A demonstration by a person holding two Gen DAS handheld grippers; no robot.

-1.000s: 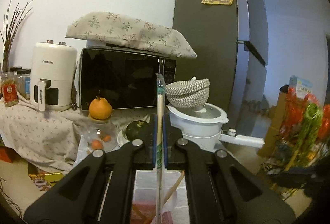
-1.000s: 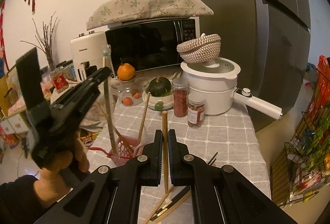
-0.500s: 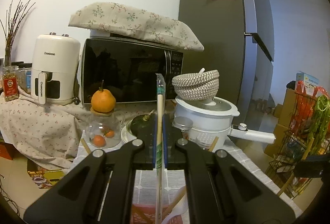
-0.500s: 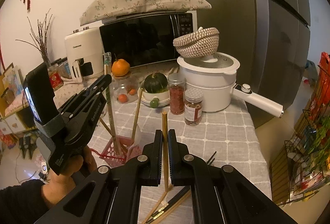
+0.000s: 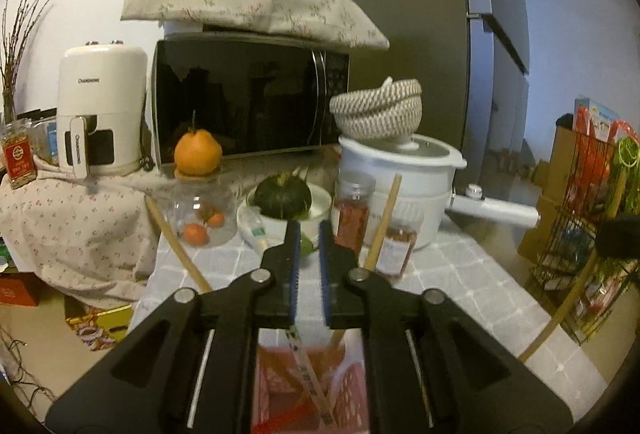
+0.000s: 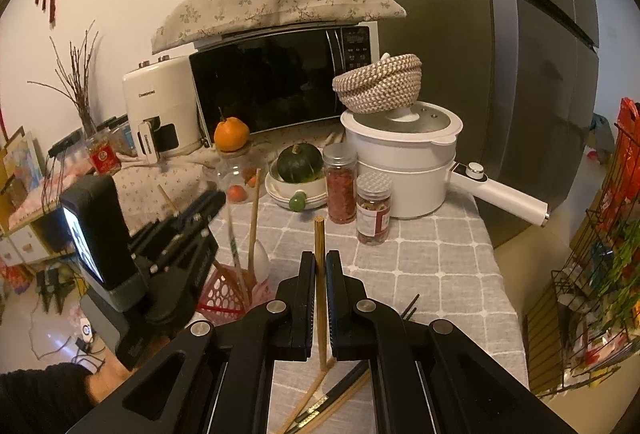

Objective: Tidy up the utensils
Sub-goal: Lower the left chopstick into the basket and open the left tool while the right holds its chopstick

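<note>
My left gripper (image 5: 308, 234) is open and empty, just above a red plastic utensil basket (image 5: 352, 390) that holds several chopsticks (image 5: 310, 382). In the right wrist view the left gripper (image 6: 208, 204) sits over the same basket (image 6: 222, 296) at the table's left edge. My right gripper (image 6: 319, 262) is shut on an upright bamboo chopstick (image 6: 319, 238). More chopsticks (image 6: 320, 400) lie loose on the grey checked tablecloth (image 6: 440, 274) below my right gripper.
Two spice jars (image 6: 374, 208), a green squash in a bowl (image 6: 300, 162), a glass jar topped with an orange (image 6: 232, 134), a white electric pot with a woven basket (image 6: 400, 150), a microwave (image 6: 280, 78) and an air fryer (image 6: 160, 106) stand behind. A fridge (image 6: 520, 74) is at the right.
My left gripper opened and let go of the wrapped chopstick, which now stands in the red basket. My right gripper still holds its chopstick and has barely moved.
</note>
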